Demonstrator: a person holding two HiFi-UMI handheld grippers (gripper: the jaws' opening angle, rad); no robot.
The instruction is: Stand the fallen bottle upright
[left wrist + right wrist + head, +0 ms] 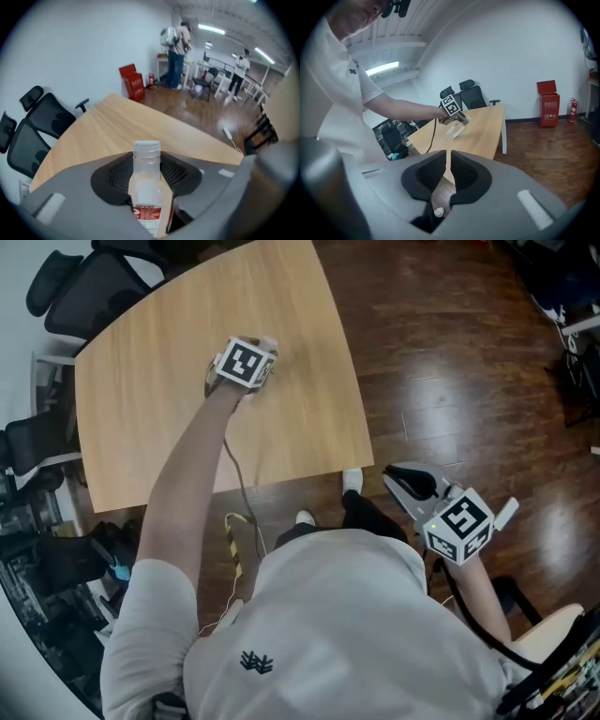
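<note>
I hold bottle (146,190) in left claw (146,164) over worktop (108,126); right claw (448,173) shut, empty. Releasing it tilted risks toppling.

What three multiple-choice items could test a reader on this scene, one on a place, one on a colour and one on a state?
1. Where is the right hand-held gripper?
A) against the bottle
B) above the dark wood floor
C) touching the left hand-held gripper

2. Which colour is the bottle's cap?
A) white
B) red
C) black

3. In what state is the left hand-held gripper?
A) open and empty
B) shut on nothing
C) shut on the bottle

Answers:
1 B: the head view shows floorboards beneath it.
2 A: the left gripper view shows a white cap.
3 C: its jaws press on the bottle's sides.
</note>
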